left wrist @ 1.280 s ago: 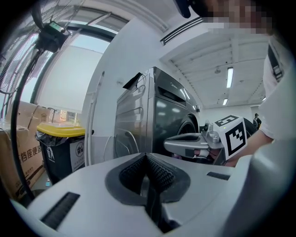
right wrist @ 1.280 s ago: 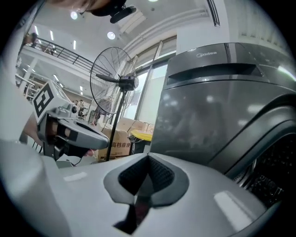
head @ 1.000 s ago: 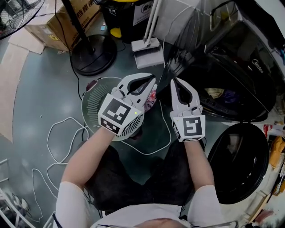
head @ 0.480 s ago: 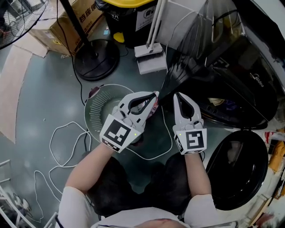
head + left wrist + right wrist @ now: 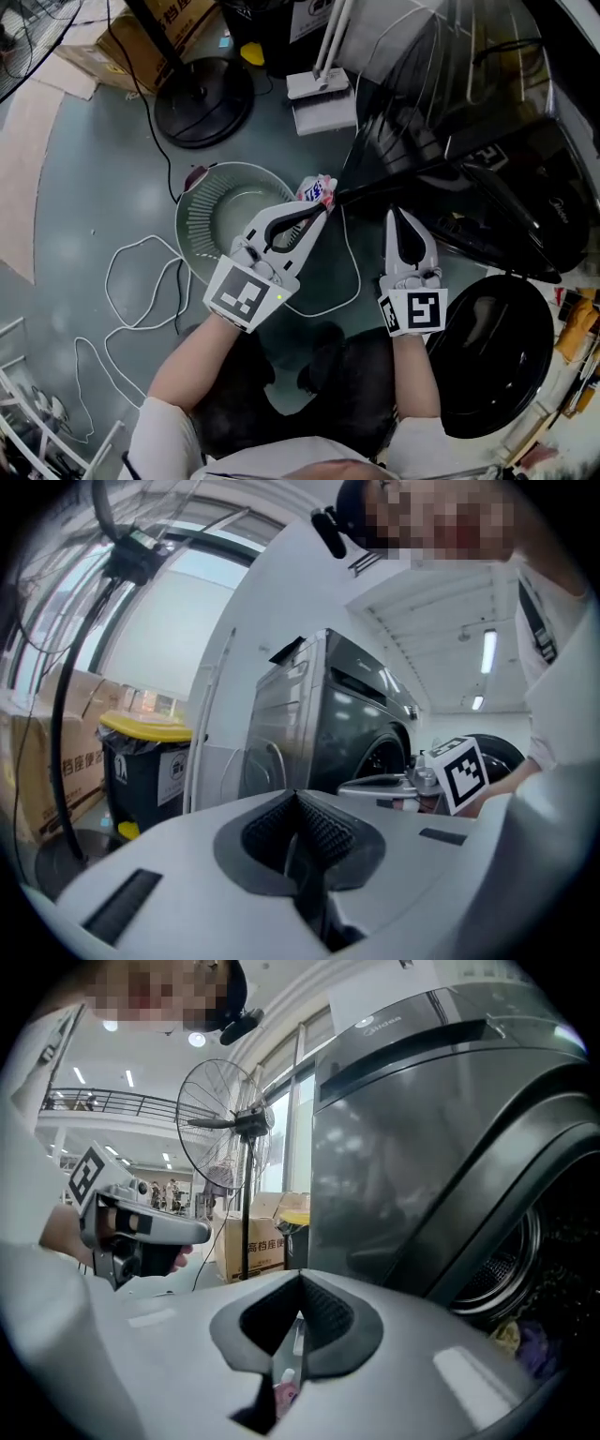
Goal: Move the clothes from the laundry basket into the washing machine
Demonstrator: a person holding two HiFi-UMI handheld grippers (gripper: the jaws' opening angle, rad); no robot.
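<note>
Both tongs closed, nothing gripped as far as I can see. Left tongs (image 5: 322,208): the pads meet with nothing between them in the left gripper view. Right tongs (image 5: 395,217): pinched together too. One caveat: a pink scrap shows low in the gap under the right pads in the right gripper view, and I can't tell if it's caught there or just seen past them

Change over the last second: both hands rolled a bit. The right tongs came back toward me and now sit nearer the open door (image 5: 497,352). The left stayed by the laundry basket (image 5: 192,225), tip at its right rim

Task thing: a small pink-and-white garment (image 5: 317,190) sits at the basket's right rim just beyond the left tip, touching or nearly so, not gripped. The rest of the basket looks bare. The washing machine (image 5: 525,216) is to the right, with a few clothes (image 5: 520,1342) already in the drum

My read: near the end of the job, and that garment is probably the last piece. Next the left tongs need to open, close on it, then carry it right to the drum
</note>
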